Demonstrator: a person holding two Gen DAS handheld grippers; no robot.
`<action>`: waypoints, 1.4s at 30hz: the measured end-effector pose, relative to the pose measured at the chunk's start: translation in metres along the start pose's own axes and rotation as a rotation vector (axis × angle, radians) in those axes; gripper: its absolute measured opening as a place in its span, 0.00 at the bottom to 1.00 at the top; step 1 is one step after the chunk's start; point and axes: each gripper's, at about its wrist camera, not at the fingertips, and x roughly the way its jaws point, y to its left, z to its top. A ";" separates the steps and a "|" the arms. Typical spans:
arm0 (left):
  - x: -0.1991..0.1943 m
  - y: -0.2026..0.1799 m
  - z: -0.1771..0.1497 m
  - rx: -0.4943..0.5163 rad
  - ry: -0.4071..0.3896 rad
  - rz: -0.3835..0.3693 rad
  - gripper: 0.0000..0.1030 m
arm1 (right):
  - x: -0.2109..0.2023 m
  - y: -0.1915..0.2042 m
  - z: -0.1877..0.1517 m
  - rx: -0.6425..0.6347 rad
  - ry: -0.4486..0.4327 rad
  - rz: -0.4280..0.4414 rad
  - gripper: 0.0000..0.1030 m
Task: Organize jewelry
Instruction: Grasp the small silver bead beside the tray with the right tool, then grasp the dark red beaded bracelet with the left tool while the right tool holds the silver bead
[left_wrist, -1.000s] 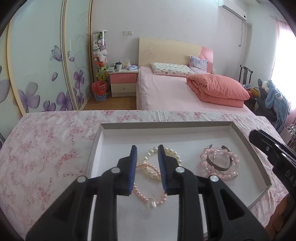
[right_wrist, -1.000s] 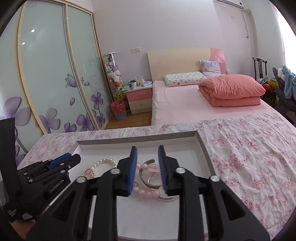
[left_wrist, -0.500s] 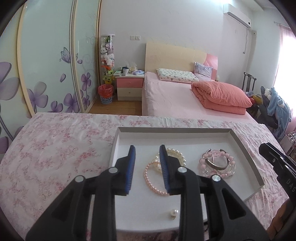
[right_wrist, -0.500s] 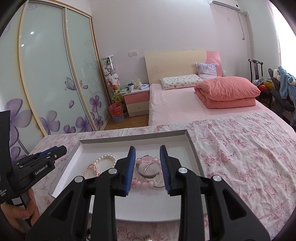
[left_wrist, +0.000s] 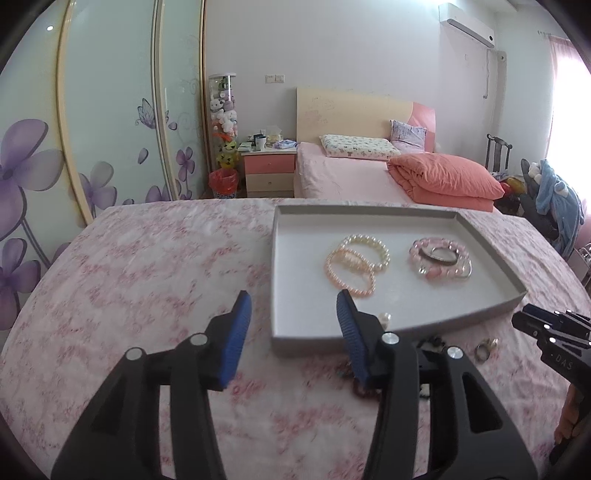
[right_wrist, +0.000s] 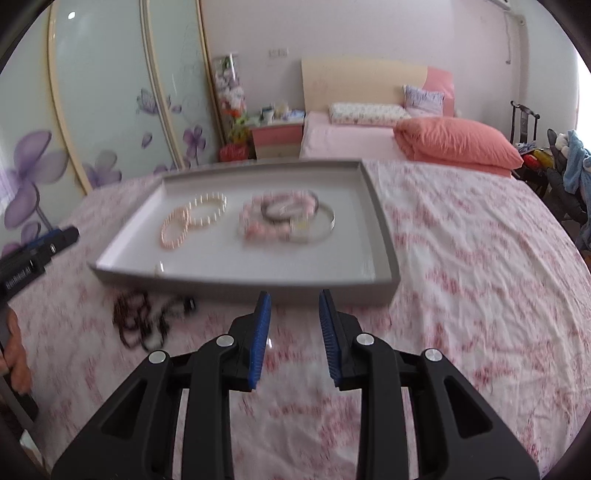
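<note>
A grey tray (left_wrist: 310, 341) lies on the flowered cloth. It holds a white pearl bracelet (left_wrist: 369, 245), a pink pearl bracelet (left_wrist: 349, 275), a pink bead bracelet (left_wrist: 430, 271) and a silver bangle (right_wrist: 327, 225). My left gripper (left_wrist: 292, 295) hovers over the tray's near left corner, its jaws opening with nothing between them. My right gripper (right_wrist: 294, 295) hangs in front of the tray's near wall (right_wrist: 258, 288), narrowly open and holding nothing. A dark bead necklace (right_wrist: 140, 321) lies on the cloth before the tray.
A small pearl piece (left_wrist: 385, 317) sits near the tray's front wall. Two rings (left_wrist: 485, 349) lie on the cloth beside the right gripper's tip (left_wrist: 546, 328). A person's hand (right_wrist: 16, 350) holds the left gripper at the view's left edge. A bed stands beyond.
Both grippers have drawn back from over the tray to its near side. The left one shifted left and its jaws spread wider. The right one's gap is unchanged.
</note>
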 end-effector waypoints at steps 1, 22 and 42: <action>-0.001 0.001 -0.003 0.001 0.001 0.003 0.49 | 0.000 0.001 -0.004 -0.007 0.015 -0.005 0.28; -0.002 0.013 -0.015 -0.034 0.025 -0.005 0.59 | 0.025 0.027 -0.007 -0.095 0.098 -0.009 0.14; 0.002 -0.027 -0.038 0.117 0.082 -0.101 0.76 | 0.022 -0.002 -0.008 0.025 0.092 -0.093 0.14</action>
